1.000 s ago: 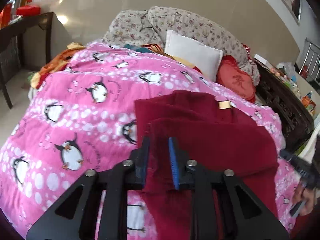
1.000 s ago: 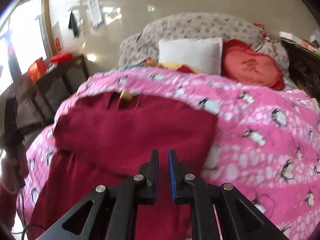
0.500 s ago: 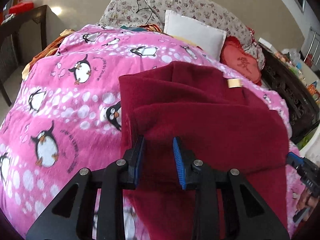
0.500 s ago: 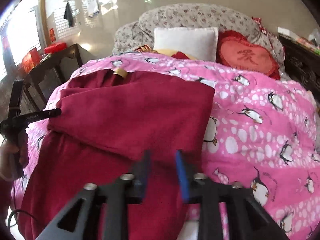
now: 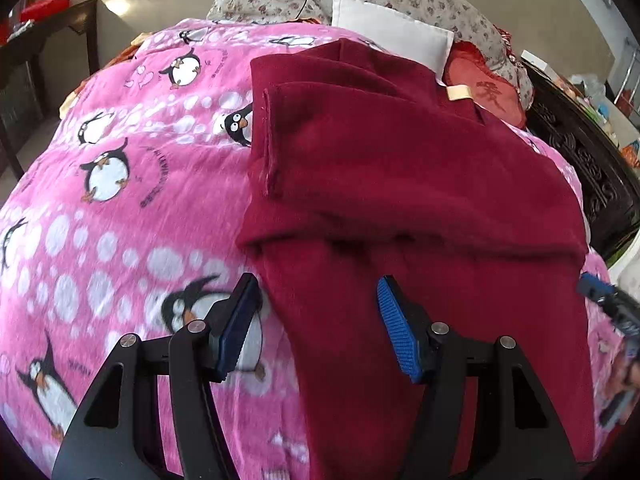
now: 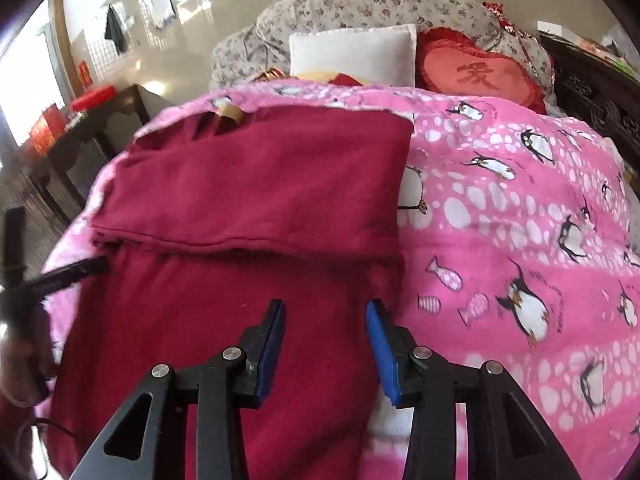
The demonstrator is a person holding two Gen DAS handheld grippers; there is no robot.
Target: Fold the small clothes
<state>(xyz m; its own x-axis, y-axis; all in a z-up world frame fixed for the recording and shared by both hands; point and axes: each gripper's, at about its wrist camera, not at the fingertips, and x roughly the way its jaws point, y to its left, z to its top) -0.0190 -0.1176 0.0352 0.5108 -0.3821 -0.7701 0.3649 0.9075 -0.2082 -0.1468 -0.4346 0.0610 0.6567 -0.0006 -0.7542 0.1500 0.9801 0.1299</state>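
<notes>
The left gripper [image 5: 318, 322] stands spread, its jaws having just been opening; the near left edge of the dark red garment [image 5: 400, 184] lies between the pads, neither pad pressing it. The right gripper [image 6: 326, 350] is likewise parted, having opened within the last second and then held, with red cloth under the gap near the garment's right edge and nothing pinched. From either gripper, the garment stretches toward 12 o'clock across the pink penguin blanket [image 5: 120, 160], its far part already folded over toward the person, a tan label [image 5: 460, 92] near the far edge. Beyond, at 12 to 1 o'clock, sit a white pillow [image 6: 352, 54] and a red heart cushion [image 6: 476, 70].

The main risk, as a judgement: the blanket is soft and fleecy, so jaws closing low could catch blanket together with garment and drag both. The left jaws straddle the garment's edge, so a shallow bite may slip off. Gripping only the lower layer unevenly on the two sides would skew the next fold, and the loose folded flap could slide open if tugged.
</notes>
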